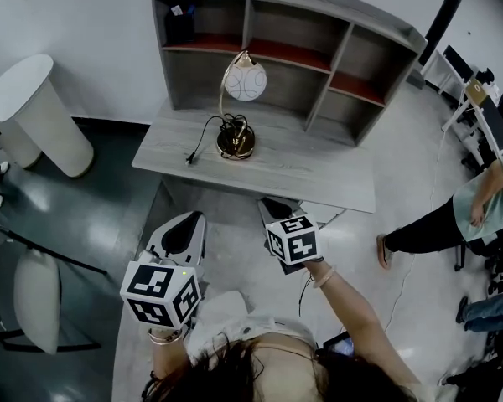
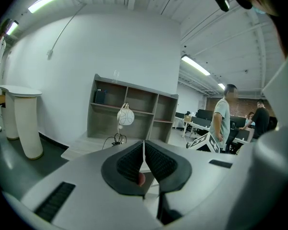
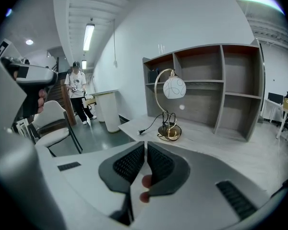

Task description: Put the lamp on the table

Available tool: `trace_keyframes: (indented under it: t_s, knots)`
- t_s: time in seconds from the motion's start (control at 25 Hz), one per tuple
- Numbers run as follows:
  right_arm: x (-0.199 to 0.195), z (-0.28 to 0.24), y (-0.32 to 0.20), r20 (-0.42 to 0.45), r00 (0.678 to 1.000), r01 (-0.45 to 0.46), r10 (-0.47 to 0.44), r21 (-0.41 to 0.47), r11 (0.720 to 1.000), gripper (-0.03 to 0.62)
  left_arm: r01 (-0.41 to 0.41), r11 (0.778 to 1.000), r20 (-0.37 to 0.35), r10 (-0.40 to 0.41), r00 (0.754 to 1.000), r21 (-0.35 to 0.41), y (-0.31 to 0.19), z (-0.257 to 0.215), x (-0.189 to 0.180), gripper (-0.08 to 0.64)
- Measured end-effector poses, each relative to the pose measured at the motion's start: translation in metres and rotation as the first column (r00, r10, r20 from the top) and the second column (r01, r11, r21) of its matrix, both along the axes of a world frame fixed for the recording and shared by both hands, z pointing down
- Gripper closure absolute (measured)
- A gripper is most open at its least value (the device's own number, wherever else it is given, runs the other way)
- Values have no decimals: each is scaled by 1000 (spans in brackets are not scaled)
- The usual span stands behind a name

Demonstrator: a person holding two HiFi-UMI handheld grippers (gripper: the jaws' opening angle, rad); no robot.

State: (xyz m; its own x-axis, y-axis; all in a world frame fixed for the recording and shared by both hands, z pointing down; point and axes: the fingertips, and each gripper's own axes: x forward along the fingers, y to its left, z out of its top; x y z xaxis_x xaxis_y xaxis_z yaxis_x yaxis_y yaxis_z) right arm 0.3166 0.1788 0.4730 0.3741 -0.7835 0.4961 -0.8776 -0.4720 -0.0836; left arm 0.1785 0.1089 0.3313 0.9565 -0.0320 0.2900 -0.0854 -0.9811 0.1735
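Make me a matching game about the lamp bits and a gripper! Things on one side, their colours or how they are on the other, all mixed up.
Things:
1. lamp shade
2. lamp base
3. plug
4. right gripper

Descriptions:
A. jaws together, holding nothing
B. white and round
C. shiny gold
D. black, lying on the desk

Pairs: 1-B, 2-C, 3-D, 4-A

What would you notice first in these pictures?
A gold lamp with a round white shade stands on the grey table, in front of the open shelves. Nearer the camera, the left hand-held gripper and right hand-held gripper are both shut and empty.
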Motion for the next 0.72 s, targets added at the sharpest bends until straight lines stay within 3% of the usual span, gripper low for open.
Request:
trace_keyframes:
  t_s: [0.72]
  knots:
    - [-25, -21, 64, -33, 998, 49, -48, 31, 998, 557, -10, 999, 20, 10, 1000, 34, 75, -1, 0, 538]
